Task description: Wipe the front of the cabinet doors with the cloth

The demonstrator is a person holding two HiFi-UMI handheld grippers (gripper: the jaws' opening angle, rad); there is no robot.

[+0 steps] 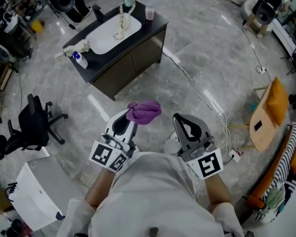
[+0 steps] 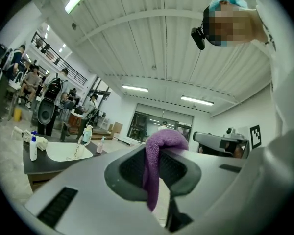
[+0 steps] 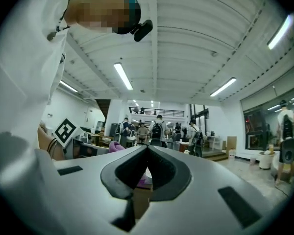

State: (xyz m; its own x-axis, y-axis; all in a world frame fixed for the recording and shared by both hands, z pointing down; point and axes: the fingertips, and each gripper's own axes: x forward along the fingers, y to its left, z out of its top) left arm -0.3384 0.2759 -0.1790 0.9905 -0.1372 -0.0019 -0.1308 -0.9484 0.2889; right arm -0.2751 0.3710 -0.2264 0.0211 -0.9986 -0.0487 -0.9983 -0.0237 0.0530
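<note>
A purple cloth (image 1: 144,112) is pinched in my left gripper (image 1: 127,116), which is shut on it; in the left gripper view the cloth (image 2: 157,160) hangs from between the closed jaws. My right gripper (image 1: 183,123) is shut with nothing in it, held beside the left one near my chest. The dark cabinet (image 1: 133,60) with a white sink (image 1: 111,33) stands well ahead of me, its doors facing me. The cabinet (image 2: 39,166) also shows low at the left of the left gripper view. Both grippers are far from the doors.
A black office chair (image 1: 32,120) stands at the left and a white box (image 1: 42,191) lies near my left side. Cables (image 1: 202,95) run across the marble floor at right. An orange chair (image 1: 266,113) sits at the right. Bottles (image 1: 79,58) stand on the countertop.
</note>
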